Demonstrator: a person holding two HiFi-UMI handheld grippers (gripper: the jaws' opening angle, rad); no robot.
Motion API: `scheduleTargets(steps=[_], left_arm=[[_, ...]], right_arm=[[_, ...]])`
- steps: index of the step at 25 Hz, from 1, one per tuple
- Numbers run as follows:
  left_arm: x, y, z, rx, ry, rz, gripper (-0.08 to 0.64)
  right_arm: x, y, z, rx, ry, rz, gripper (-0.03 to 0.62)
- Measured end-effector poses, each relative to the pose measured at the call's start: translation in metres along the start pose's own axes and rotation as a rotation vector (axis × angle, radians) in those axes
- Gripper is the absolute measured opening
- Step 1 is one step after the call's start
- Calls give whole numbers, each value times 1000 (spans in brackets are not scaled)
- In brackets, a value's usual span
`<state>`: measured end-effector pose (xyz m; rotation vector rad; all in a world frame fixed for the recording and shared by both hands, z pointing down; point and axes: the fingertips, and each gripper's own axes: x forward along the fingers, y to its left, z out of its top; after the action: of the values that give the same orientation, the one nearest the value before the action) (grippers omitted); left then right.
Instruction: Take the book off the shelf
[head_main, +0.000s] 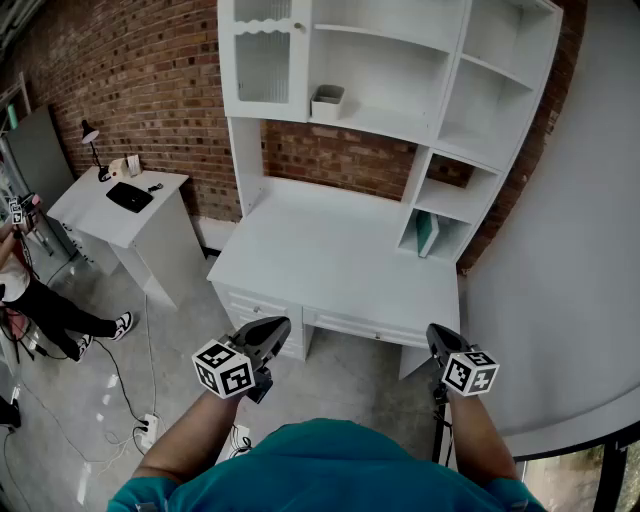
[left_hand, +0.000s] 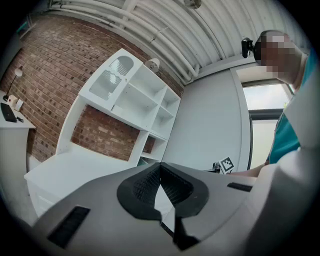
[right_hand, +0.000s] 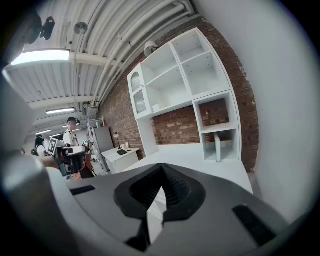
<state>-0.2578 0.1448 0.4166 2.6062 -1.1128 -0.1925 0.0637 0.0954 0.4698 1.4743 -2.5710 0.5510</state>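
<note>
Red brick wall (head_main: 150, 90) upper left; white shelved desk (head_main: 340, 250) centre; small side table (head_main: 95, 215) left; grey concrete floor (head_main: 180, 345) below.

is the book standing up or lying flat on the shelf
Upright: the book stands on end in the lowest right cubby.

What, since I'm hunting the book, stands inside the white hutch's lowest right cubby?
One thin pale-teal book, upright, left of middle; the corner behind it is hidden.
</note>
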Motion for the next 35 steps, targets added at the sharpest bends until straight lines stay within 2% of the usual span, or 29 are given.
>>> scheduleTargets(steps=[11,19,29,35], left_arm=[[20,-18,0,11,1,18,12],[49,-57,-6,17,-13,28,12],[98,-117,-30,22,3,-19,12],[118,-115,-34,17,15,-31,12]], right_arm=[[-10,-21,15,1,-19,8,21],[-42,-46,30,-30,-23,45,21],[-87,-80,37,-67,-36,66,21],[-88,-104,29,-38,-32,45,22]])
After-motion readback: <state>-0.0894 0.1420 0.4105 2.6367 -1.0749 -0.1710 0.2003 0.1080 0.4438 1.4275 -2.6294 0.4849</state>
